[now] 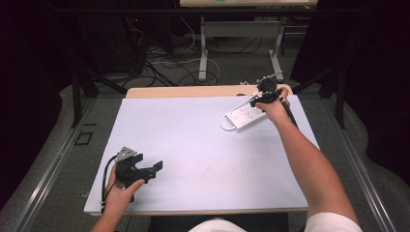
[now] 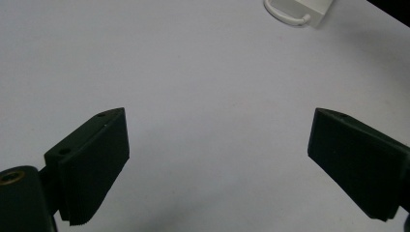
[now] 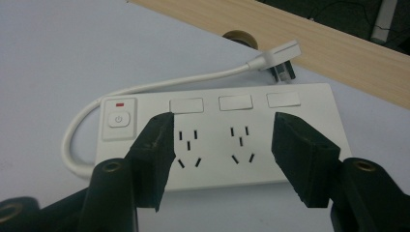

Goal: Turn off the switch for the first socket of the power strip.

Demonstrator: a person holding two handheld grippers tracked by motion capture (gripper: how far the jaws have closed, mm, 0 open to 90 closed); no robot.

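- Right gripper [image 3: 220,145] hangs half-open over the white plastic power strip [image 3: 270,159], gripping nothing.
- Left gripper [image 2: 217,145], well apart from it, gapes empty.
- White plug [image 3: 279,60] lies unplugged beyond the strip; work looks barely started.

Left gripper [image 1: 157,166]: held low near the desk's [image 1: 193,145] near-left corner, jaws wide apart, nothing between them. Right gripper [image 3: 220,154]: at the far-right corner, forearm extended, jaws parted, gripping nothing.

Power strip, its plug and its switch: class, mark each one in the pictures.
power strip [image 3: 261,171], right gripper view, bare white face by the sockets.
plug [image 3: 280,58], right gripper view, white plug body.
switch [image 3: 119,119], right gripper view, round button.
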